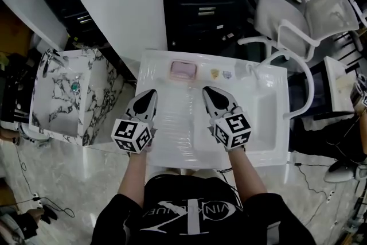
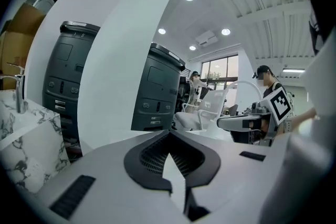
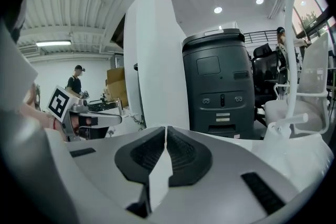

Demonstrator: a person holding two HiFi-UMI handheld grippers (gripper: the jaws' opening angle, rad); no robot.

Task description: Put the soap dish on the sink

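Note:
The pink soap dish [image 1: 183,69] rests on the back ledge of the white sink [image 1: 274,153], seen only in the head view. My left gripper [image 1: 151,93] hovers over the ribbed drainboard, a little nearer than the dish and to its left. My right gripper [image 1: 207,90] is level with it on the dish's right. Both point away from me toward the ledge, apart from the dish. The left gripper [image 2: 168,135] shows its jaws together with nothing between them. The right gripper [image 3: 165,130] is likewise shut and holds nothing.
A curved white faucet [image 1: 301,80] arches over the basin at the sink's right, and two small items [image 1: 221,73] sit on the ledge beside the dish. A marble-patterned sink [image 1: 64,94] stands at left. White chairs [image 1: 298,14], dark cabinets [image 1: 200,6] and a white panel [image 1: 117,3] lie behind.

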